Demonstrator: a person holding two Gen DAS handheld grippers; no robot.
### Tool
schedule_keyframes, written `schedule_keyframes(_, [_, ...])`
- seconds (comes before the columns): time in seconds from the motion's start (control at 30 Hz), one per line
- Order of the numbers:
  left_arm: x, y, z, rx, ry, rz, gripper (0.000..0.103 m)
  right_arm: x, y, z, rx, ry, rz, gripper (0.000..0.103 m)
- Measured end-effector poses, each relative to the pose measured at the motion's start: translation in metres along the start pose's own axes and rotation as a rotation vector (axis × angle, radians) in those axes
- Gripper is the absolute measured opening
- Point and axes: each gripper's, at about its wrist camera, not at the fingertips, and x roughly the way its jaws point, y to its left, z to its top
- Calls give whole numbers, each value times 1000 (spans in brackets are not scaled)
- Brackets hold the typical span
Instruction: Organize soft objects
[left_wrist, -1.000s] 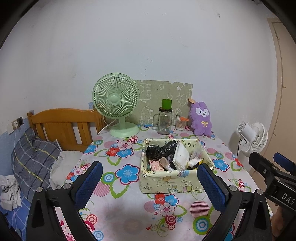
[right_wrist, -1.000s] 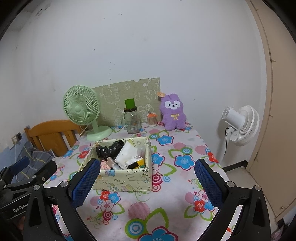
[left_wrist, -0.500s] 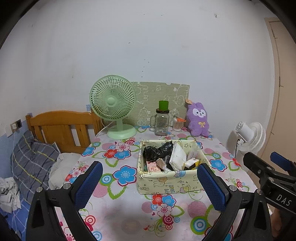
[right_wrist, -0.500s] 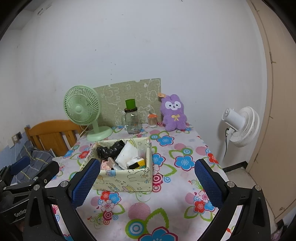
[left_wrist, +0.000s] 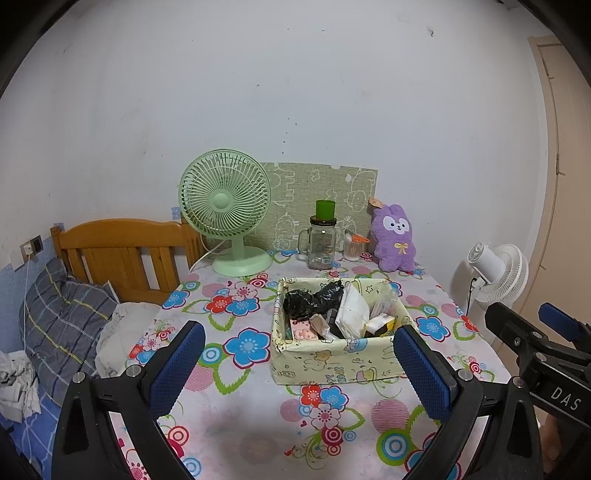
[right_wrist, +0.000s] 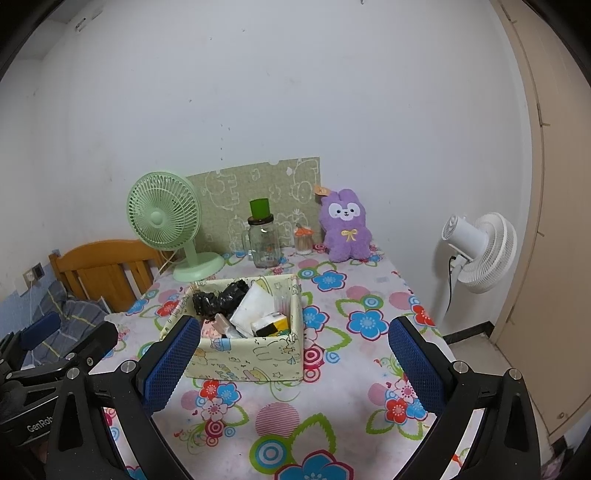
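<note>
Both grippers, left and right, had jaws wide, empty. Purple plush rabbit sat upright, far-right on the floral tabletop, beyond the pale fabric box; right gripper nearer.

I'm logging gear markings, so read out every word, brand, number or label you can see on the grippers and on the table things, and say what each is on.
"DAS": white letters on the black right gripper, seen from the left wrist camera; cut off at the frame edge.
"GenRob": white letters on the black left gripper, seen from the right wrist camera; also cut off.
Clear glass mason jar with dark lid: lid print too small to read.
Yellow and black carton in the fabric box: unreadable.
</note>
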Motion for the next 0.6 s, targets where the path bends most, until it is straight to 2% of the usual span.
schedule_keyframes(0.6, [-5, -5, -1, 4, -2, -12, 103, -1, -1, 1, 0, 1, 0, 103])
